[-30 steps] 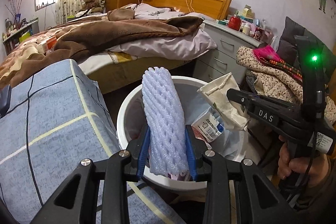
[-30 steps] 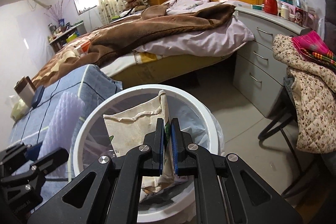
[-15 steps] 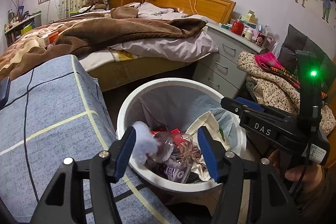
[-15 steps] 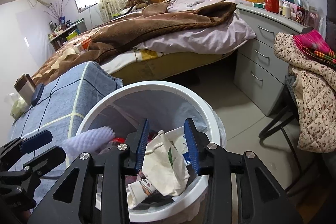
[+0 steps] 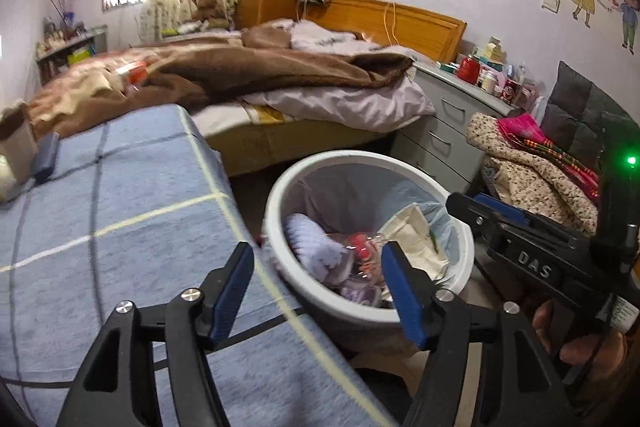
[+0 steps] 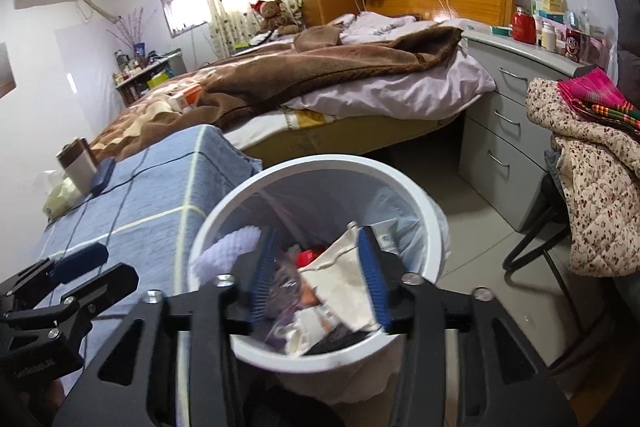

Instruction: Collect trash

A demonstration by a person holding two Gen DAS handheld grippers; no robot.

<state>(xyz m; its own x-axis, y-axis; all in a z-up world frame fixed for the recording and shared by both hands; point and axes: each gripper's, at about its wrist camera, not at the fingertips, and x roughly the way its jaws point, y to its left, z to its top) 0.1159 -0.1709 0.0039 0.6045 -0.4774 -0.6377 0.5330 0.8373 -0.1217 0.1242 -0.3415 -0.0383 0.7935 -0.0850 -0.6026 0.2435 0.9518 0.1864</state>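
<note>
**Trash lies in the bin, both claws spread and empty**

Trash fills the white bin [image 6: 404, 183]: the lilac foam net [image 5: 310, 241] at its nine o'clock side, the cream paper bag [image 6: 346, 273] toward three o'clock. The left claw [image 5: 318, 287] hangs over the bin's near rim and the blue checked bench [image 5: 120, 211], jaws opening, nothing between them. The right claw [image 6: 320, 277] hovers above the bin, jaws also opening, pinching nothing.

White bin [image 6: 404, 183] with a pale bluish liner, and inside it a lilac foam net [image 6: 232, 247], a cream bag [image 6: 344, 271] and something red [image 6: 308, 258]. Left of the bin, the surface [image 5: 120, 195] has blue cloth with dark and cream grid lines. Behind the bin, a brown blanket [image 6: 320, 67] over a lilac sheet. Tongs pads are blue on black.
</note>
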